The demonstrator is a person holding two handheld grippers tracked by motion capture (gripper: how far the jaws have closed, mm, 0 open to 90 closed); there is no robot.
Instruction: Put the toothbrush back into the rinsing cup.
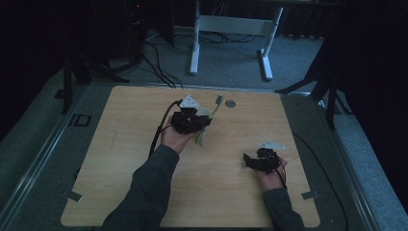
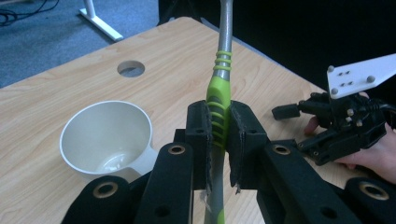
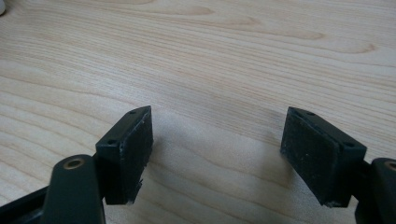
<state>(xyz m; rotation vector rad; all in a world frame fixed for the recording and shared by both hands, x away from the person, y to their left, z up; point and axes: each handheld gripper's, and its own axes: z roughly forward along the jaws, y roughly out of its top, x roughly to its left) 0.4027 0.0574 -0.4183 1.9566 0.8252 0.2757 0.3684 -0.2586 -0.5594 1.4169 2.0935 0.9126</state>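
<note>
toothbrush (image 2: 219, 93) head cut off above

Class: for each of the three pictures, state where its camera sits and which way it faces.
High view: above the table, looking forward and down; both forearms, left claw, right claw.
Left gripper view: rides the left claw, looking along jaws shut on a toothbrush, past a cup.
Right gripper view: rides the right claw, facing bare tabletop, jaws apart.
Shared: high and left gripper views both show toothbrush and right claw.
</note>
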